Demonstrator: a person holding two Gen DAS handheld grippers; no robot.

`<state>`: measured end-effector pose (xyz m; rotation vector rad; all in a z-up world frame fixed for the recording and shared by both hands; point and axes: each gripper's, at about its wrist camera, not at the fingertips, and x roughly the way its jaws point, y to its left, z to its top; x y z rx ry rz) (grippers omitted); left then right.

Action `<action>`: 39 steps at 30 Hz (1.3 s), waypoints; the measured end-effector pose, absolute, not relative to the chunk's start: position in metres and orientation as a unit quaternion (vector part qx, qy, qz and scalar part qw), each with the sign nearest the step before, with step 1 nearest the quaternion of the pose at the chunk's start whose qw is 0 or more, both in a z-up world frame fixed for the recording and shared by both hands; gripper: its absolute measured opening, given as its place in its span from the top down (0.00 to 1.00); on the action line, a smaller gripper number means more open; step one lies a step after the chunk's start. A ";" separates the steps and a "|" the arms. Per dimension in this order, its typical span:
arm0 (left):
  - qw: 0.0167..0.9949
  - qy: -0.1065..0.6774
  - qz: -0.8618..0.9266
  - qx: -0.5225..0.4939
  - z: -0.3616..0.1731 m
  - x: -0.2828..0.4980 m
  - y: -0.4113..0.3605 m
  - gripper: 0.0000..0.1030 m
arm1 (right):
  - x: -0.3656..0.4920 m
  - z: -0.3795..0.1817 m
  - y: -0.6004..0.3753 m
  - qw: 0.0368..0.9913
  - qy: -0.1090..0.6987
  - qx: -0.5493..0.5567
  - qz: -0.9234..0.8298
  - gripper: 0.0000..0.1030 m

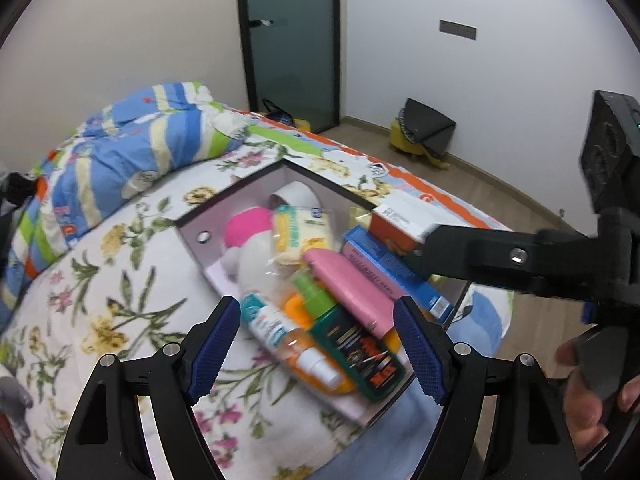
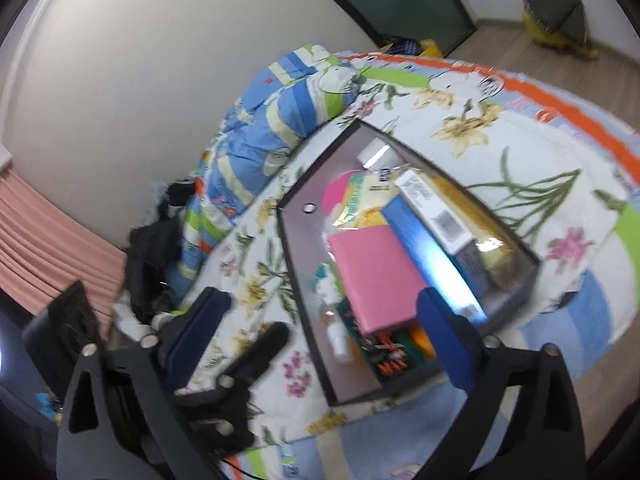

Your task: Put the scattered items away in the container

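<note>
An open box (image 1: pixel 196 226) (image 2: pixel 294 236) with a dark rim lies on the flowered bedspread. It is packed with a pink case (image 1: pixel 344 284) (image 2: pixel 372 276), a green spray bottle (image 1: pixel 318 300), an orange bottle (image 1: pixel 304 354), a blue carton (image 1: pixel 394 270) (image 2: pixel 424 240), a yellow wipes pack (image 1: pixel 300 232) and a pink-and-white plush (image 1: pixel 248 236). My left gripper (image 1: pixel 318 346) hovers open over the box's near end, pads touching nothing. My right gripper (image 2: pixel 324 328) is wide open above the near corner, holding nothing. One of its fingers (image 1: pixel 460 248) reaches in from the right.
A rolled blue, green and white quilt (image 1: pixel 132 148) (image 2: pixel 272 128) lies beyond the box, against the wall. Dark clothing (image 2: pixel 152 248) sits at the bed's left edge. Wooden floor (image 1: pixel 500 200), a glass door (image 1: pixel 292 40) and a yellow toy under a grey cloth (image 1: pixel 424 132) are behind. A hand (image 1: pixel 588 400) grips the right tool.
</note>
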<state>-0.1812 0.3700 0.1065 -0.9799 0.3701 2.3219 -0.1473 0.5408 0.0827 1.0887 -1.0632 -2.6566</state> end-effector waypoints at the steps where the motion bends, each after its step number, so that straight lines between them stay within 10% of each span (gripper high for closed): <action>1: 0.289 0.139 0.873 -0.368 0.108 -0.178 0.365 0.22 | -0.142 0.086 0.537 0.031 -0.334 0.355 -0.872 0.00; 5: 0.280 0.135 0.880 -0.358 0.116 -0.161 0.346 0.04 | -0.121 0.100 0.521 0.000 -0.286 0.356 -0.890 0.00; 39: 0.241 0.061 0.910 -0.333 0.156 -0.024 0.278 0.01 | 0.006 0.136 0.465 -0.079 -0.191 0.319 -0.925 0.00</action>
